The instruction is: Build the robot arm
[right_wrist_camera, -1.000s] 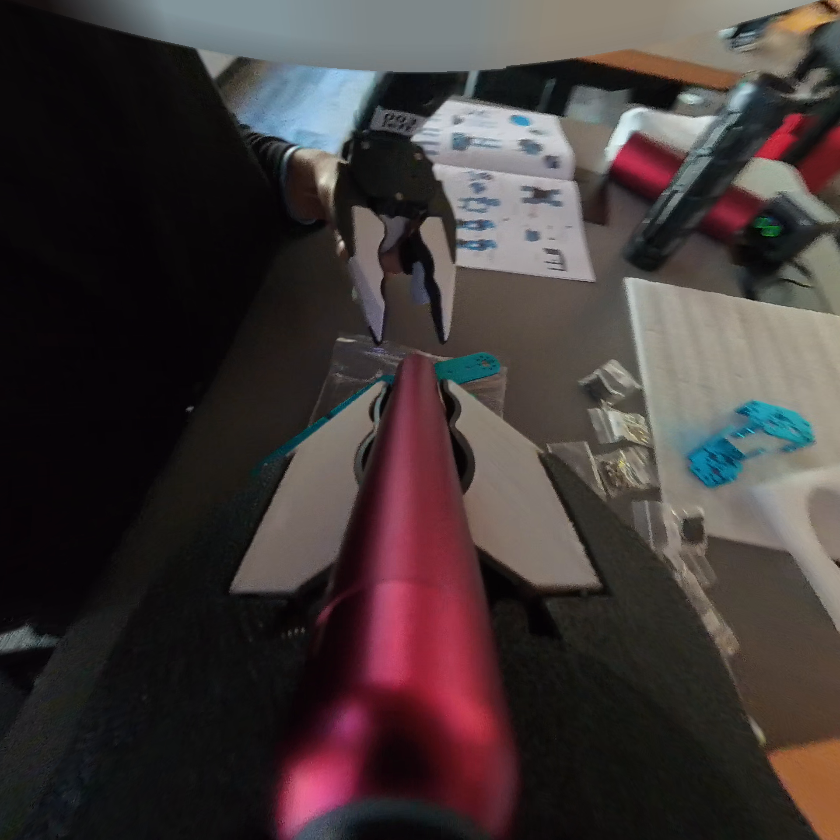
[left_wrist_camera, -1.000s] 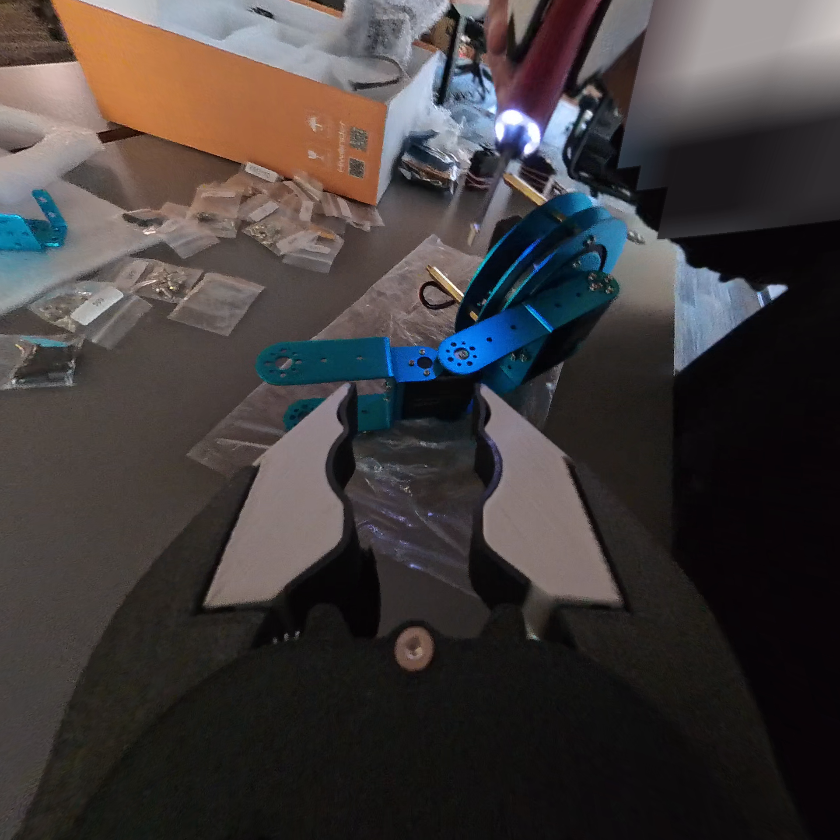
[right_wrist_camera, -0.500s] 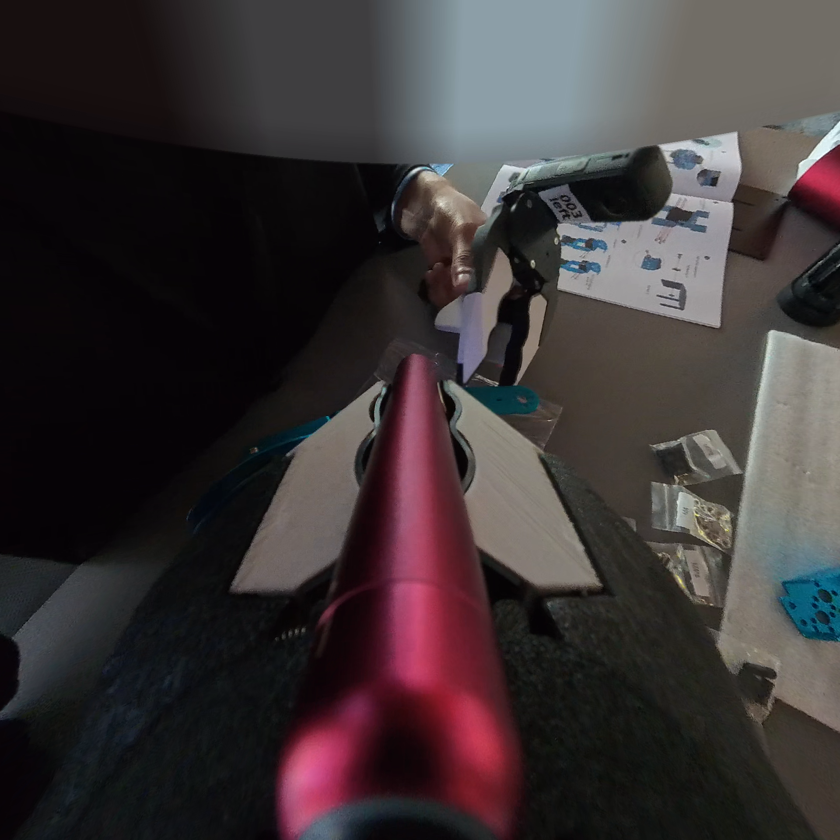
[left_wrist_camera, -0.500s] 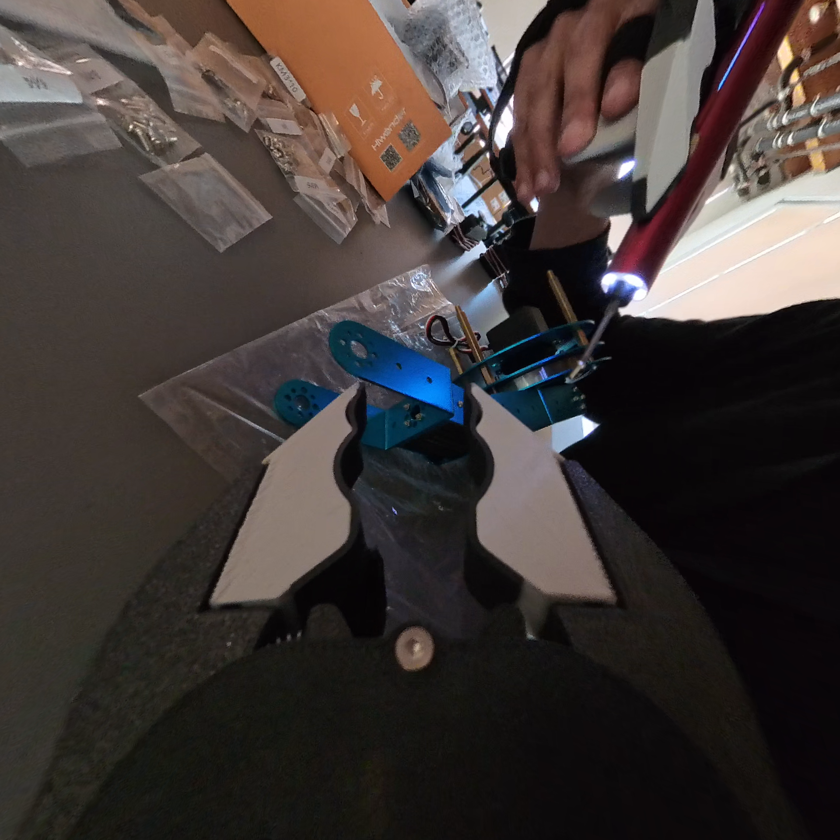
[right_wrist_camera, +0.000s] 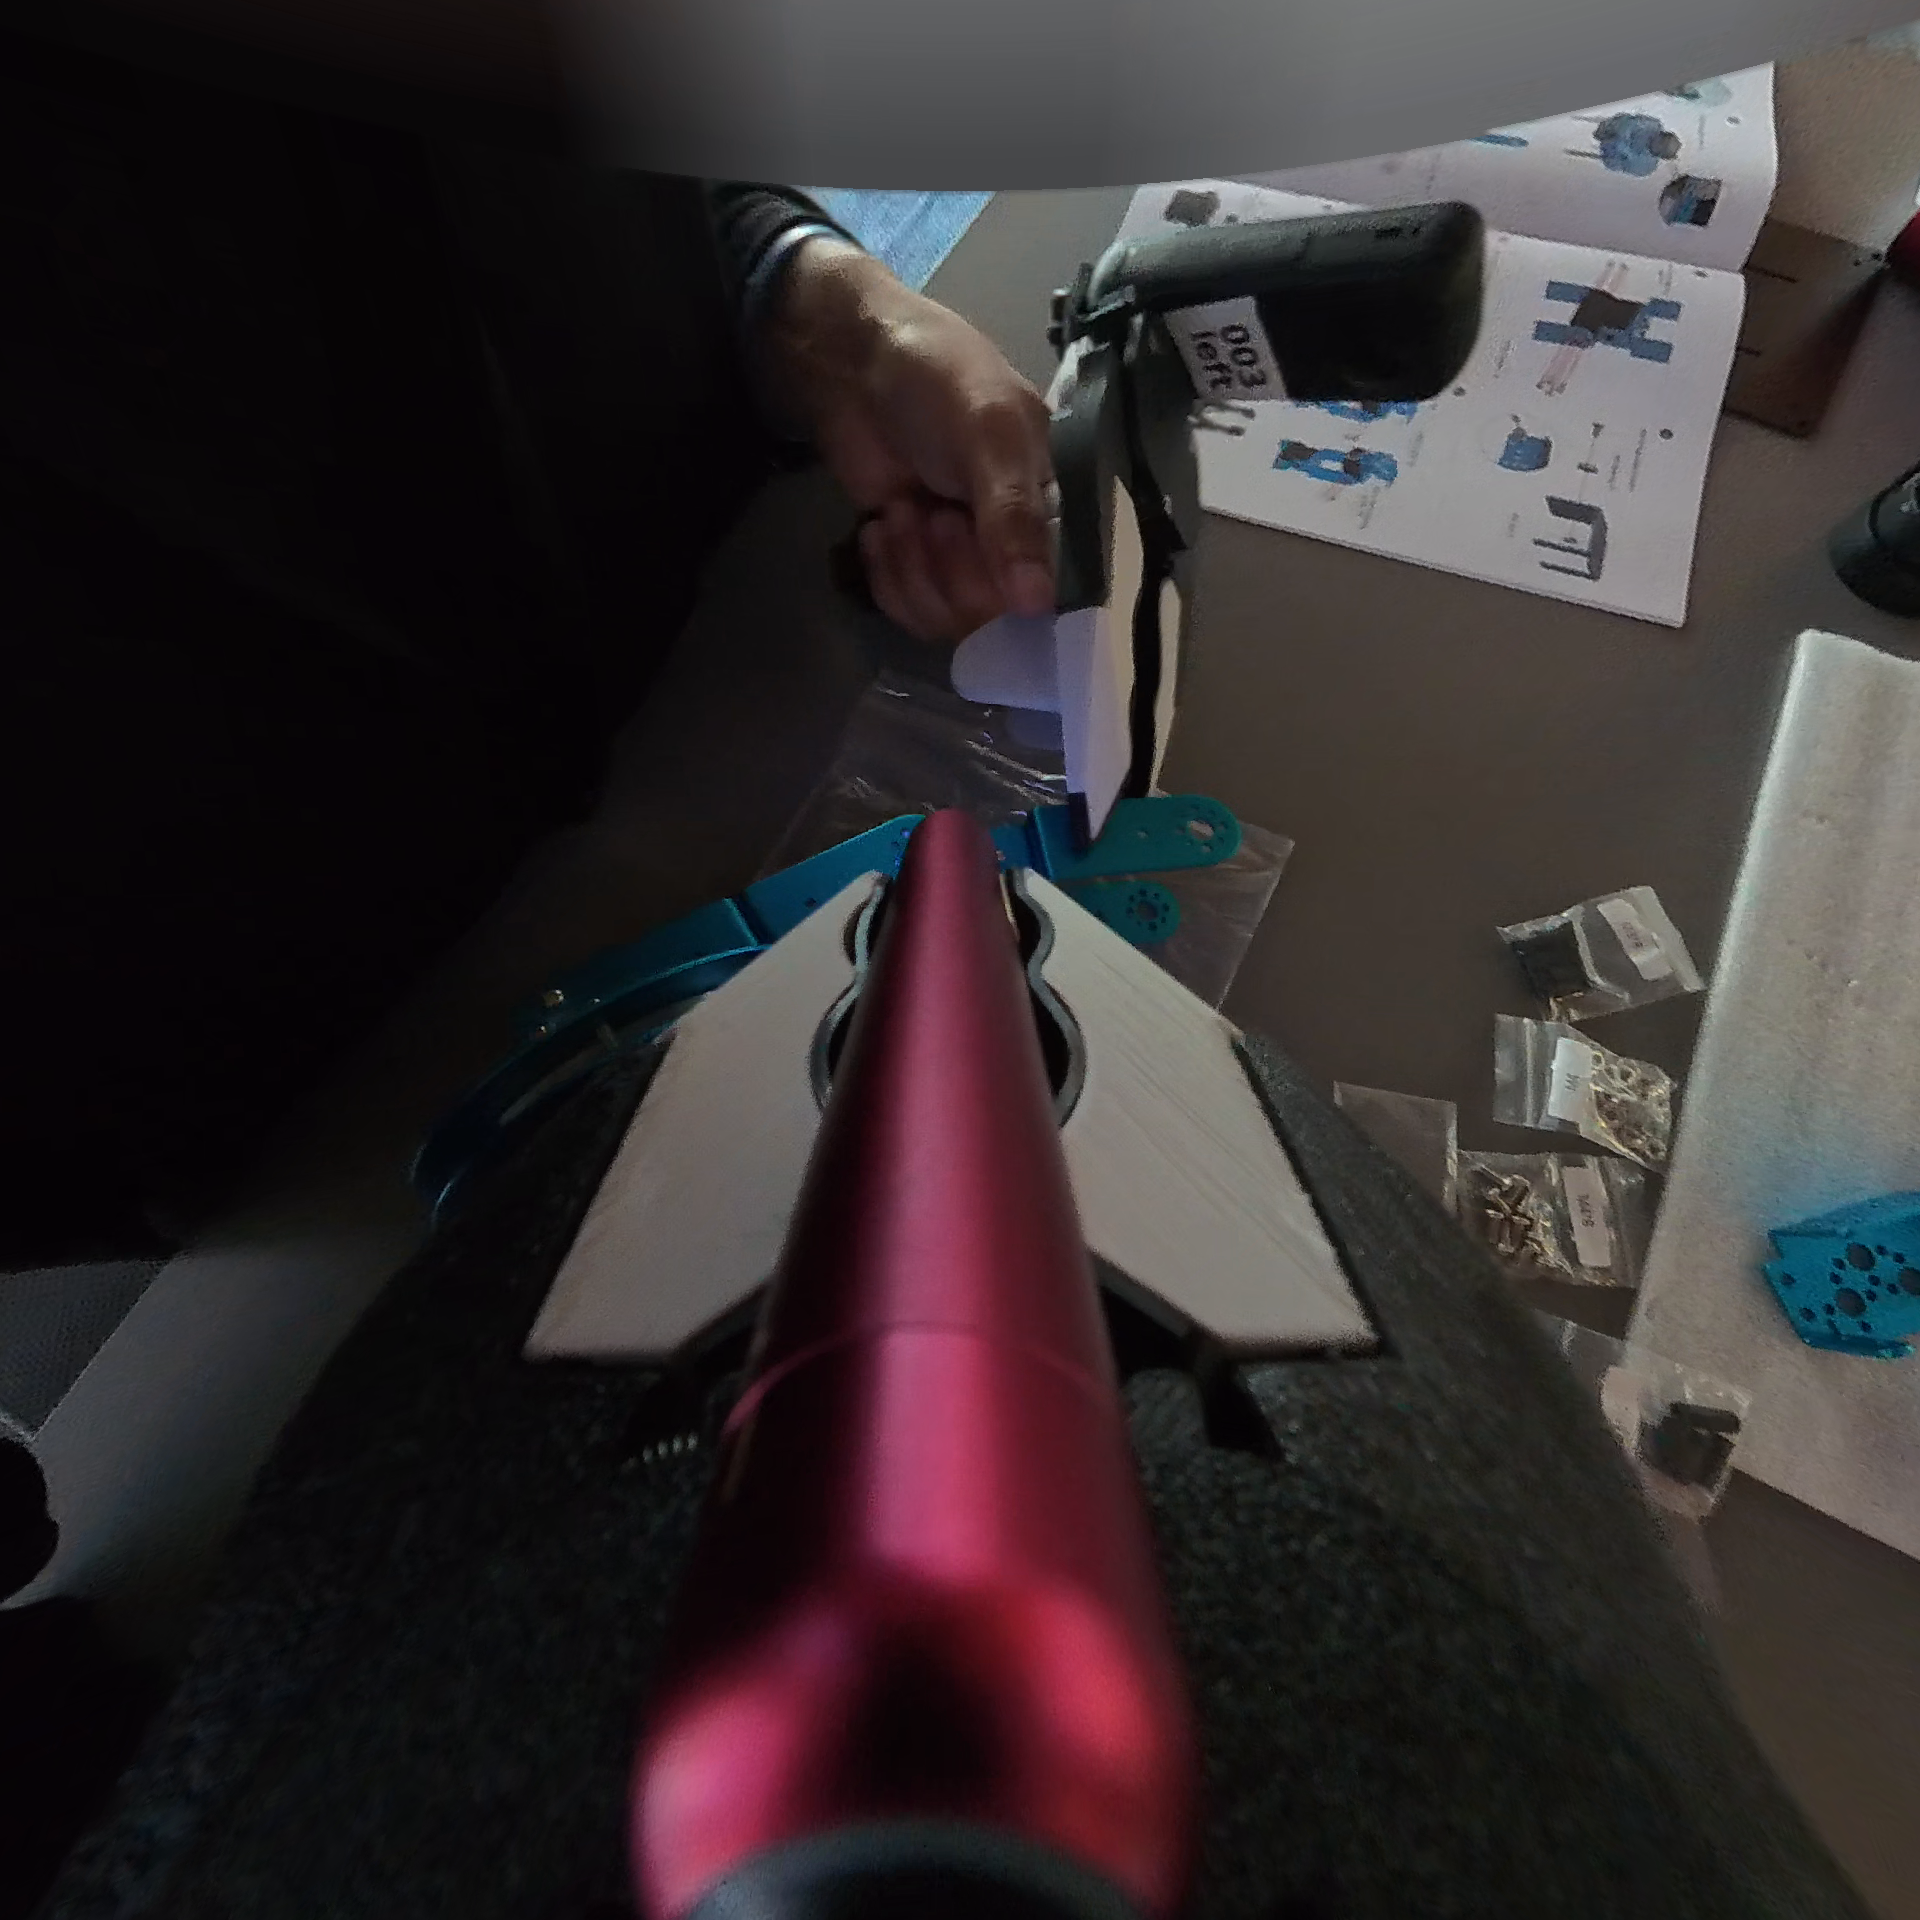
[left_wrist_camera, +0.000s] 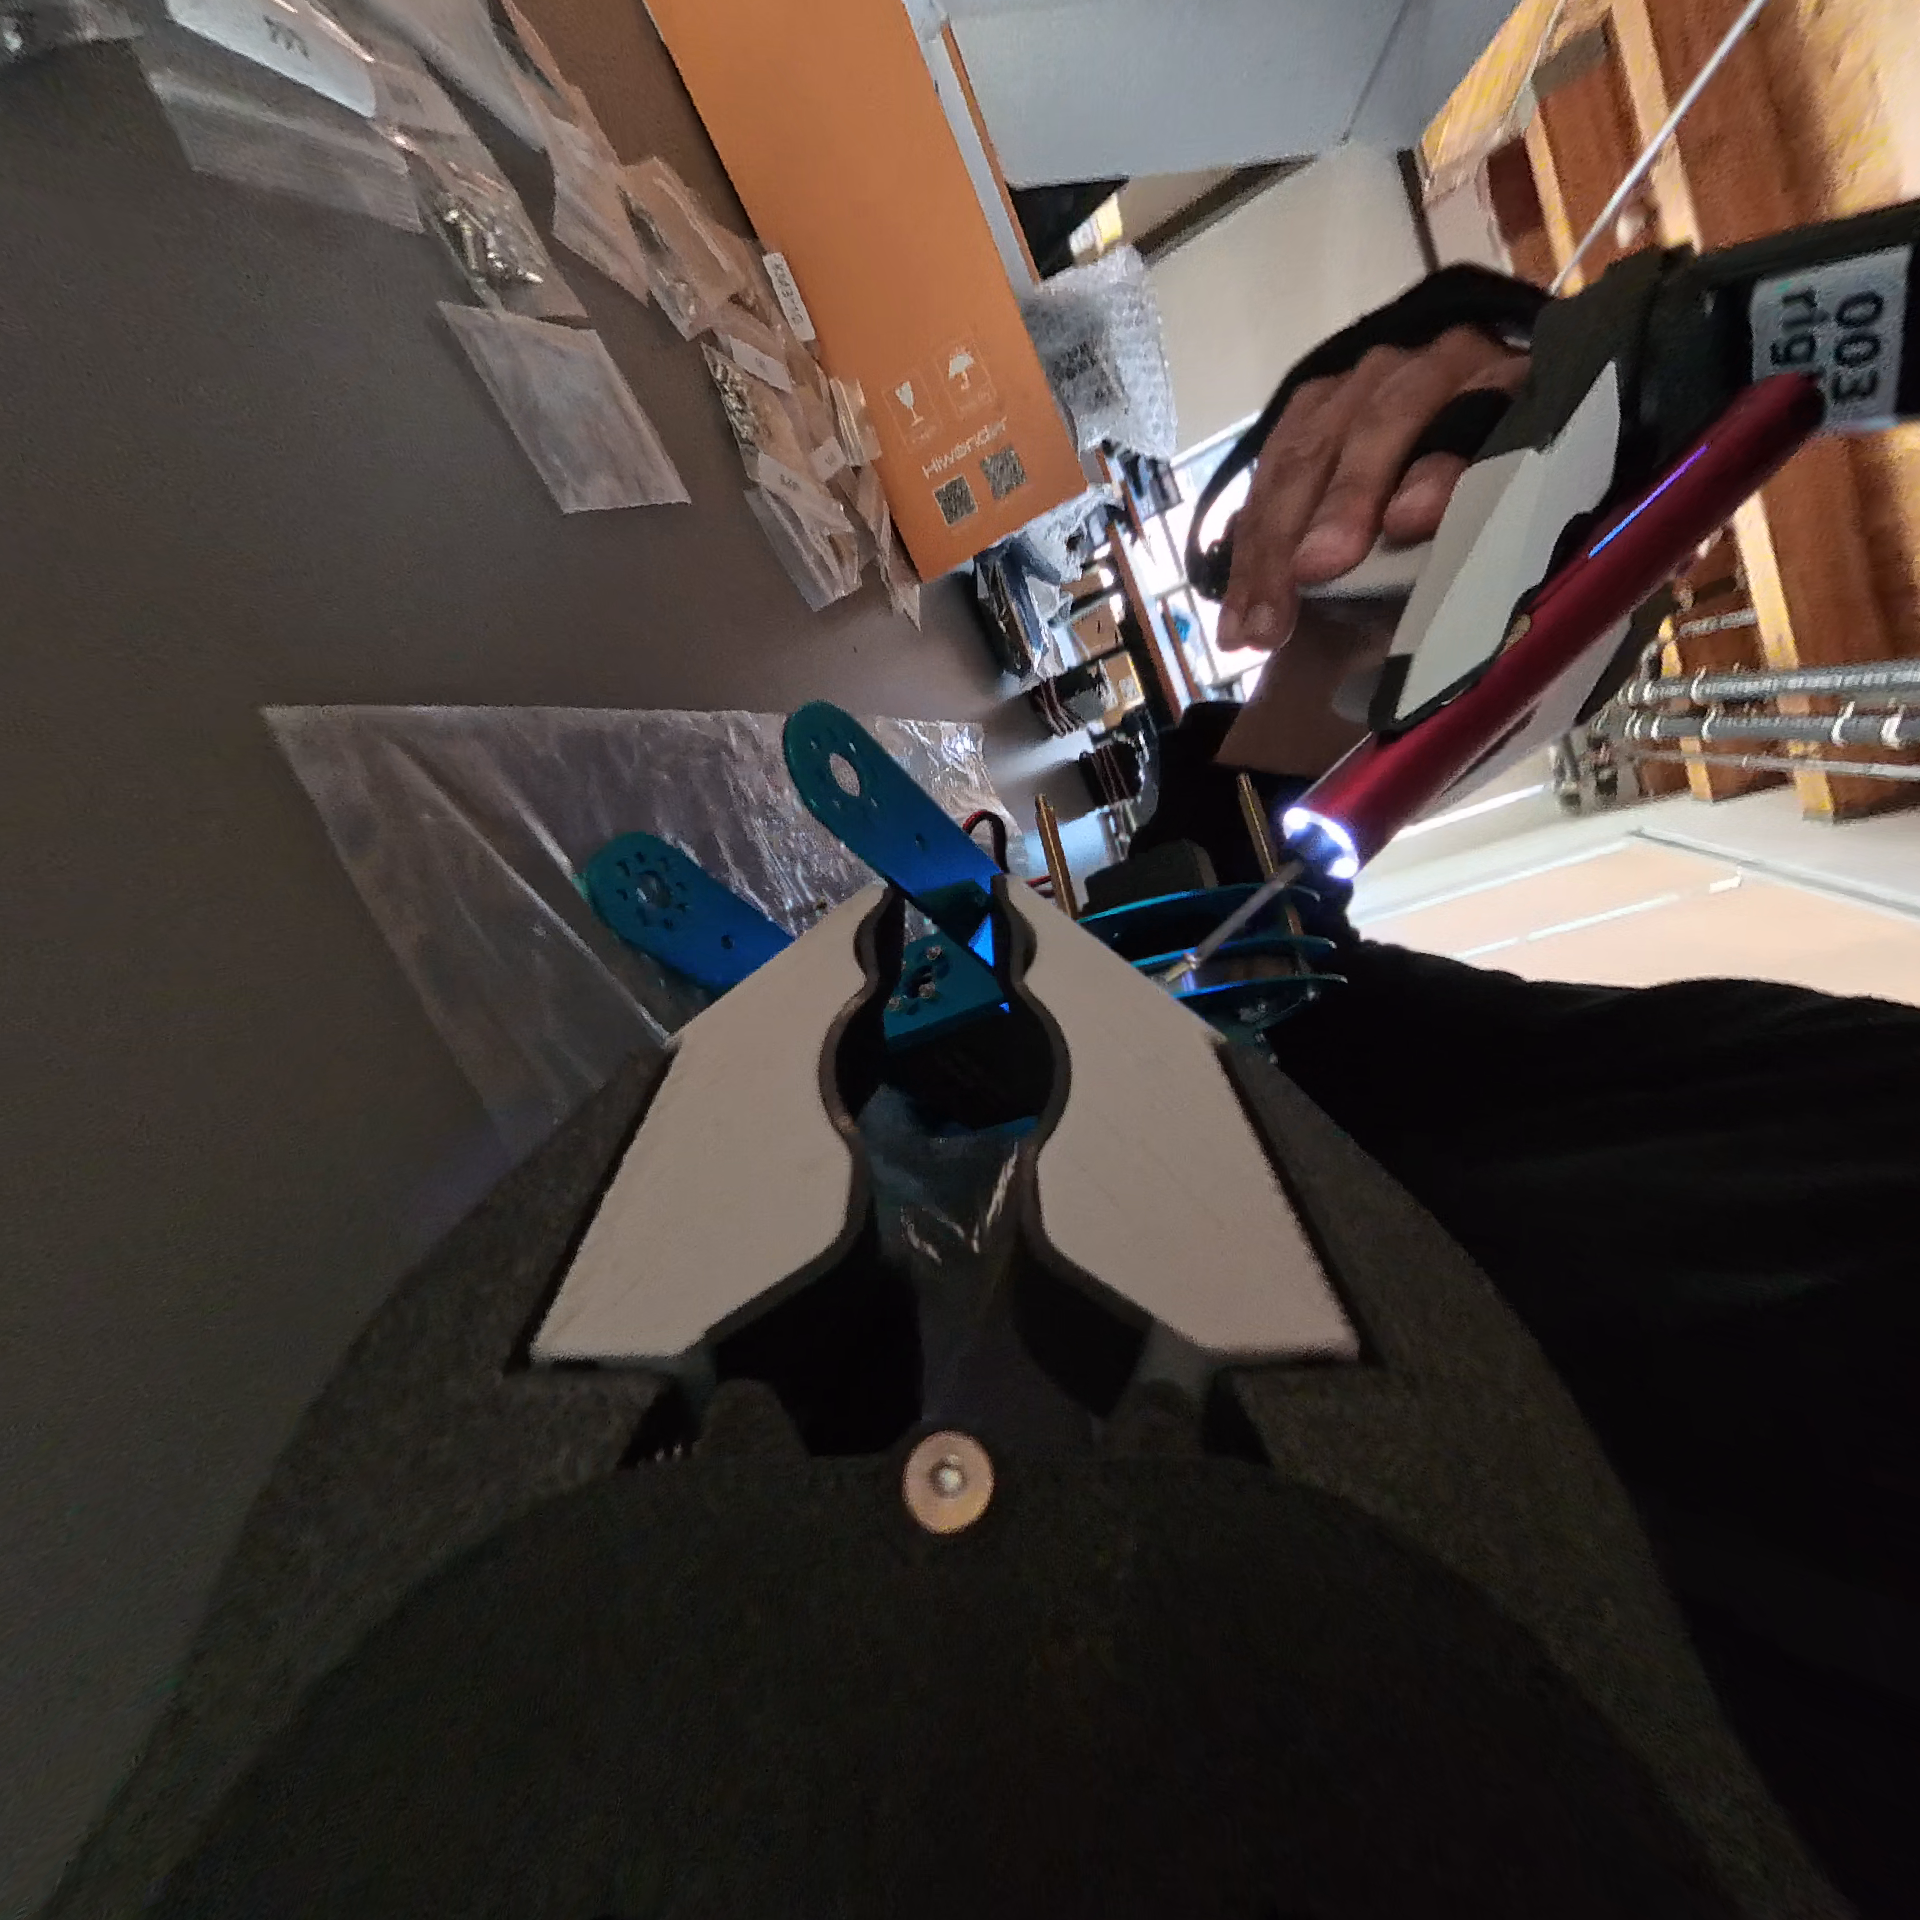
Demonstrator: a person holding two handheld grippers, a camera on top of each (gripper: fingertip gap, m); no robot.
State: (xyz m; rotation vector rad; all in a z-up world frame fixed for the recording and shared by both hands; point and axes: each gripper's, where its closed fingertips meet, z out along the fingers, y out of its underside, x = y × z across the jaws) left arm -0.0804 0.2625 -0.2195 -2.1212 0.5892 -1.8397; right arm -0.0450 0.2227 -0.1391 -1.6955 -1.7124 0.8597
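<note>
My left gripper (left_wrist_camera: 943,904) is shut on the blue metal bracket (left_wrist_camera: 935,987) of a servo assembly, whose two arms (left_wrist_camera: 873,800) stick out over a plastic bag. Stacked blue discs (left_wrist_camera: 1226,956) sit just to the right. My right gripper (right_wrist_camera: 951,883) is shut on a red electric screwdriver (right_wrist_camera: 935,1247). In the left wrist view the screwdriver (left_wrist_camera: 1507,675) has its tip light on and its bit rests on the discs. The right wrist view shows the left gripper (right_wrist_camera: 1112,748) clamping the bracket (right_wrist_camera: 1164,831), with the discs (right_wrist_camera: 623,987) at lower left.
An orange box (left_wrist_camera: 862,260) and several small bags of screws (left_wrist_camera: 561,416) lie on the grey table. An open manual (right_wrist_camera: 1507,416), a white foam sheet (right_wrist_camera: 1818,1039) with a blue part (right_wrist_camera: 1839,1288), and more bags (right_wrist_camera: 1579,1091) lie to the right. Left tips to right tips: about 10 cm.
My left gripper has rolled sideways and closed on the blue bracket. The right gripper has brought the screwdriver's bit down onto the discs.
</note>
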